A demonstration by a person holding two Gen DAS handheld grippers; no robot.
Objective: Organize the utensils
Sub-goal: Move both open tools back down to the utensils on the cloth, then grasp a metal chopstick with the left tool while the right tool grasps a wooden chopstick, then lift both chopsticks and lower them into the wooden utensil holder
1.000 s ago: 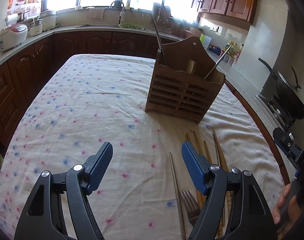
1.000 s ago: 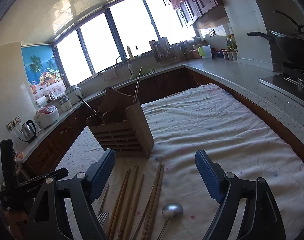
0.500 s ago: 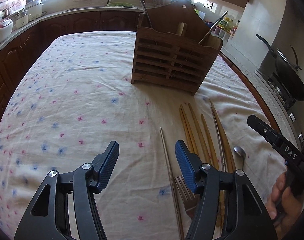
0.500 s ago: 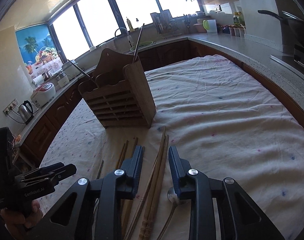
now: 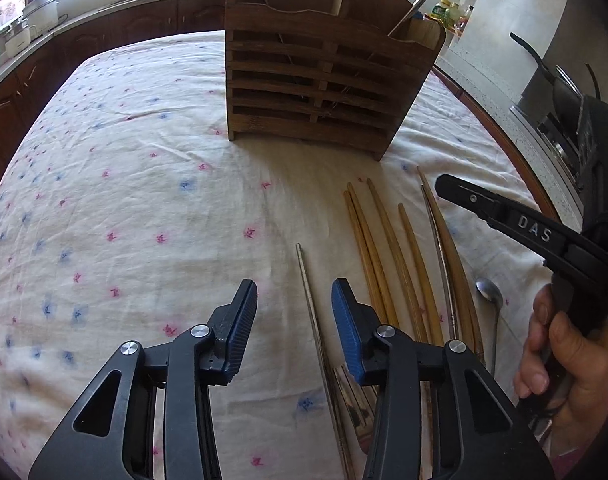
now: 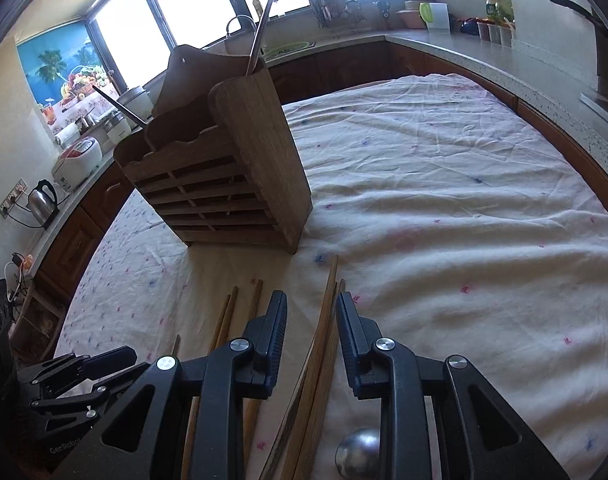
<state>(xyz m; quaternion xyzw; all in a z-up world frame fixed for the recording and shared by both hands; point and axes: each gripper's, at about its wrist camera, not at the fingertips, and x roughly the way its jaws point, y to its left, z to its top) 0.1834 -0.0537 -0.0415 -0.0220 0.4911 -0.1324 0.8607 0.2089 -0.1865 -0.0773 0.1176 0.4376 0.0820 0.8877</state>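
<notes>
Two claws over the utensil row. My left gripper (image 5: pixel 294 300) hangs partly open at lower centre of the left wrist view; its jaws have just been closing and hold nothing, with the metal chopstick (image 5: pixel 309 300) lying on the cloth in the gap between the pads. My right gripper (image 6: pixel 311 320), at lower centre of the right wrist view, stands narrowed after just closing, its pads to either side of the long wooden chopsticks (image 6: pixel 323 344); whether they press on the wood yet I cannot tell.

The remaining utensils lie in a row on the tablecloth (image 5: pixel 124 200): the bamboo chopsticks (image 5: pixel 377 248) right of centre, the fork (image 5: pixel 353 394) half hidden under my left claw, and the spoon (image 5: pixel 488 292) toward the right edge. The wooden holder (image 5: pixel 323 80) stands upper centre, already carrying a few pieces.

Risks, as I judge them: thin sticks flat on soft cloth may roll or slip out of a pinch, or the pads may catch a fold of fabric. The long pair may separate, leaving one behind. My two claws work close together, and the hand (image 5: pixel 563 364) on the right one sits just beside the spoon, so they may collide.
</notes>
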